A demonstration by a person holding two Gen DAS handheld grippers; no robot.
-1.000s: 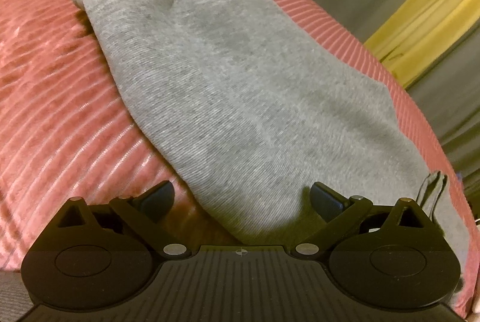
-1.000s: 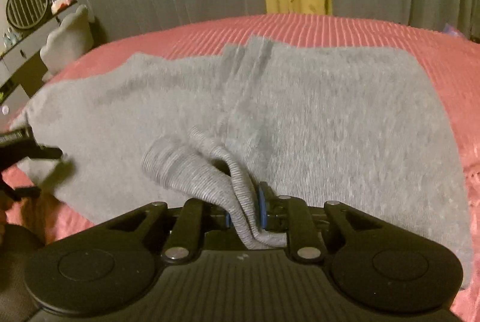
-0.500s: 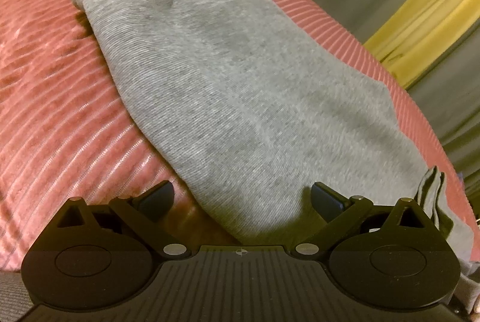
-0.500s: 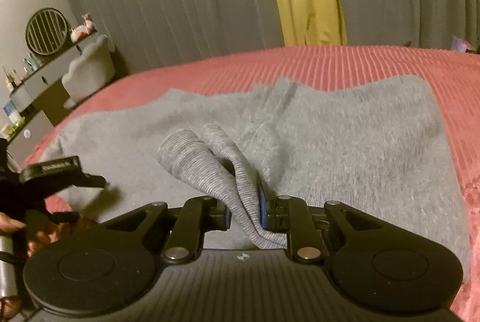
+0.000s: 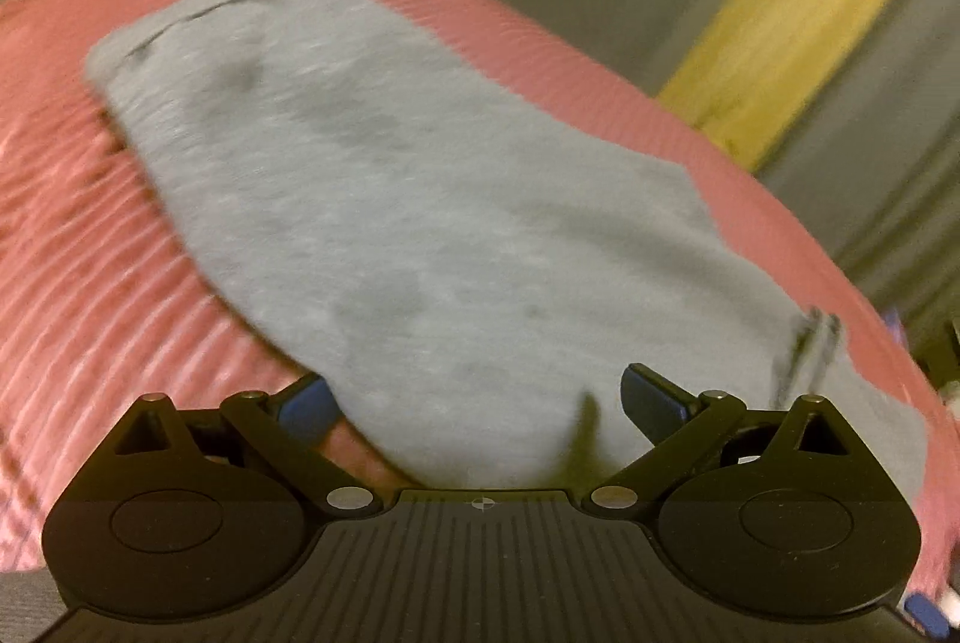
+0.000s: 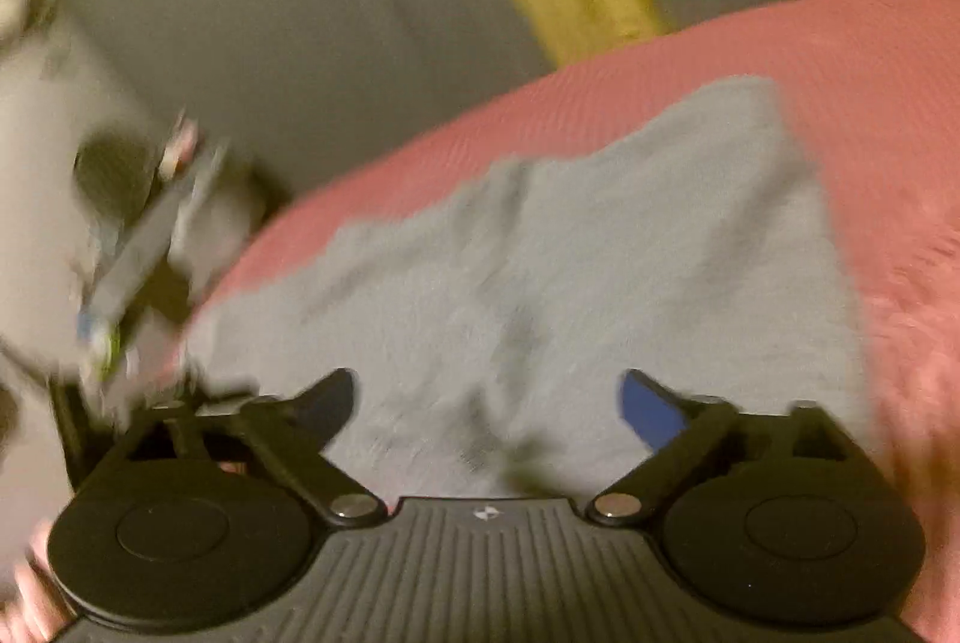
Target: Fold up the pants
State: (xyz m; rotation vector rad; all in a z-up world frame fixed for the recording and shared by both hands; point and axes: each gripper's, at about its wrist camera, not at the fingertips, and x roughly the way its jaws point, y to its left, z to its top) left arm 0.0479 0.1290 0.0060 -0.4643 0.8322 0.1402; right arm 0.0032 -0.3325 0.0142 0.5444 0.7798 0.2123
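Pink ribbed bedspread [image 5: 90,283], yellow curtain [image 5: 810,13]

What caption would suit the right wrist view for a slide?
Right gripper, jaws just opened, nothing between them, above folded grey pants on a pink bedspread.

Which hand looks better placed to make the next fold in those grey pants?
Probably the left gripper: its open jaws straddle the near end of the grey pants on the pink bedspread. The right gripper has just opened, empty, over the cloth's middle.
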